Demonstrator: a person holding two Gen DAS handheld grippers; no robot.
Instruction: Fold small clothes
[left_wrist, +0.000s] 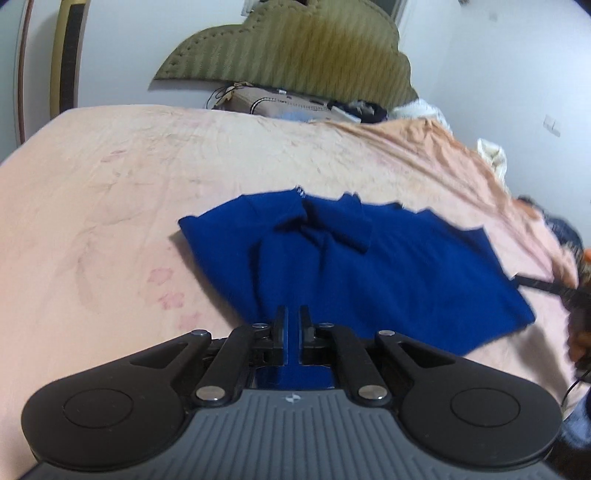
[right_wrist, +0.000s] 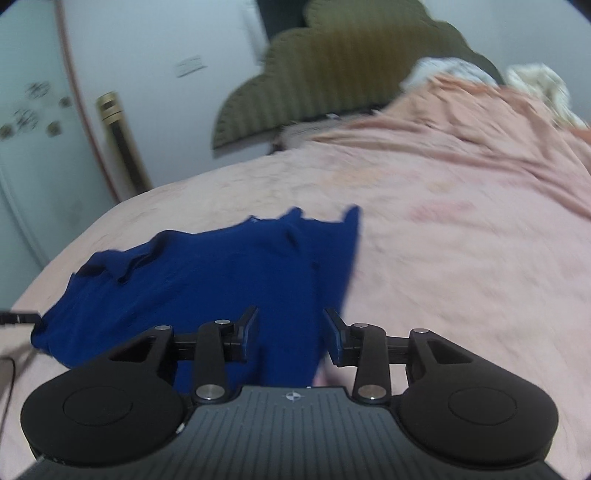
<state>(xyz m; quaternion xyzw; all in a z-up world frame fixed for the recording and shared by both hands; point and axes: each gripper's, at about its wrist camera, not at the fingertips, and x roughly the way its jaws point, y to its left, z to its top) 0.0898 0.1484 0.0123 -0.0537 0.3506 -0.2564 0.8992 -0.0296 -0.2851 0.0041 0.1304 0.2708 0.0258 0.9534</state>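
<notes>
The left gripper (left_wrist: 293, 325) is low over the blue garment (left_wrist: 369, 266), its two black fingers (left_wrist: 279, 328) drawn nearly together with a strip of the blue cloth pinched between them at the garment's near edge. The right gripper (right_wrist: 291, 334) points forward over the same garment (right_wrist: 207, 280), at its near right part; its fingers (right_wrist: 249, 332) stand wide apart with blue fabric showing in the gap and neither pad visibly pressing it. Both grippers are level, side by side, aimed the same way.
</notes>
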